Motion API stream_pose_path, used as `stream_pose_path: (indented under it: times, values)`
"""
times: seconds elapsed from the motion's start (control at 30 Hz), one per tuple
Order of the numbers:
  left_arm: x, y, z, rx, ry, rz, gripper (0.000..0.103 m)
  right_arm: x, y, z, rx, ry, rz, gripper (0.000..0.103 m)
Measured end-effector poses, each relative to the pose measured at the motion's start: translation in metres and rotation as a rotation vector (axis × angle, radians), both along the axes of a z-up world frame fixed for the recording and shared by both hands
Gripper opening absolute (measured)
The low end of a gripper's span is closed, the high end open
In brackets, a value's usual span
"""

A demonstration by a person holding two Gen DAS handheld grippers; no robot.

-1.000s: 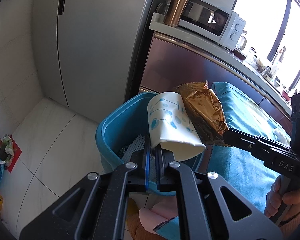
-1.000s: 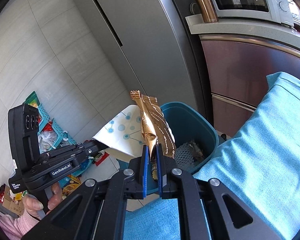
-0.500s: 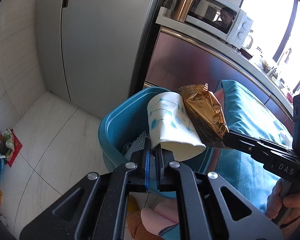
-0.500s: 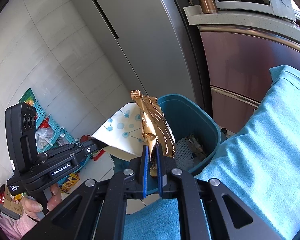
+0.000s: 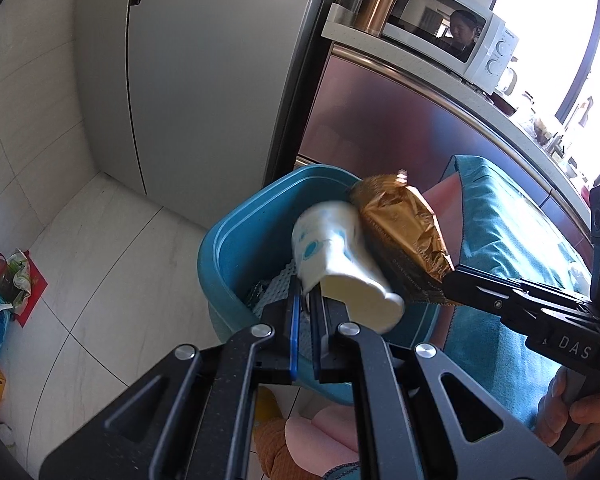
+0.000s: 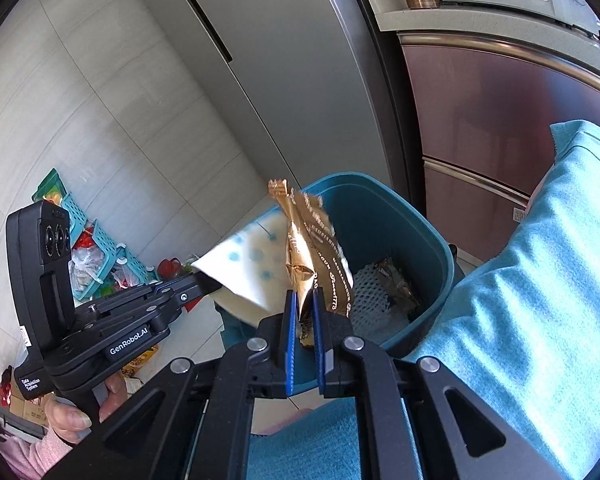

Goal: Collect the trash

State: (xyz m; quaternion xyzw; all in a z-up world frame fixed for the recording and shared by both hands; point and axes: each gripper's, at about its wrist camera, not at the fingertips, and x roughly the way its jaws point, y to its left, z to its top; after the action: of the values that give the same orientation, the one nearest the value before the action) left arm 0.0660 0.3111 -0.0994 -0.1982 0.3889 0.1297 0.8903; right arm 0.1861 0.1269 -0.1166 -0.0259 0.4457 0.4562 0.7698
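My left gripper [image 5: 305, 300] is shut on the rim of a white paper cup with blue dots [image 5: 336, 260], held over the blue trash bin [image 5: 236, 240]. My right gripper [image 6: 302, 304] is shut on a gold snack wrapper [image 6: 312, 248], also above the bin [image 6: 412, 232]. In the left wrist view the wrapper [image 5: 404, 228] touches the cup's right side. In the right wrist view the cup [image 6: 248, 268] shows left of the wrapper. White mesh and a dark wrapper [image 6: 384, 284] lie inside the bin.
A grey fridge [image 5: 204, 80] stands behind the bin, with a brown cabinet [image 5: 400, 132] and microwave [image 5: 452, 36] to its right. A teal cloth-covered surface [image 6: 520, 300] lies right of the bin. Teal baskets with clutter [image 6: 88, 248] sit on the floor at left.
Both grippers have moved closer to the bin, still holding the cup and the wrapper. The cup and wrapper now look blurred and tilted further toward the bin.
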Motion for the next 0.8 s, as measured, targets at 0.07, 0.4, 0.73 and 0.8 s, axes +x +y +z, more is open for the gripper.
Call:
stream_pose_path:
  times: [0.07, 0.4, 0.73, 0.8]
  values:
    - [0.001, 0.001, -0.002, -0.001, 0.005, 0.004, 0.006, 0.001, 0.002, -0.001, -0.006, 0.006, 0.0, 0.007]
    - [0.004, 0.002, -0.009, 0.001, 0.017, 0.011, 0.011, 0.001, 0.004, -0.004, -0.003, 0.021, 0.006, 0.009]
    - [-0.01, -0.011, 0.006, 0.023, -0.058, -0.038, 0.053, -0.005, -0.013, 0.004, 0.039, 0.004, -0.021, 0.031]
    - [-0.014, -0.018, 0.013, 0.027, -0.091, -0.063, 0.061, -0.008, -0.024, 0.009, 0.057, -0.01, -0.033, 0.038]
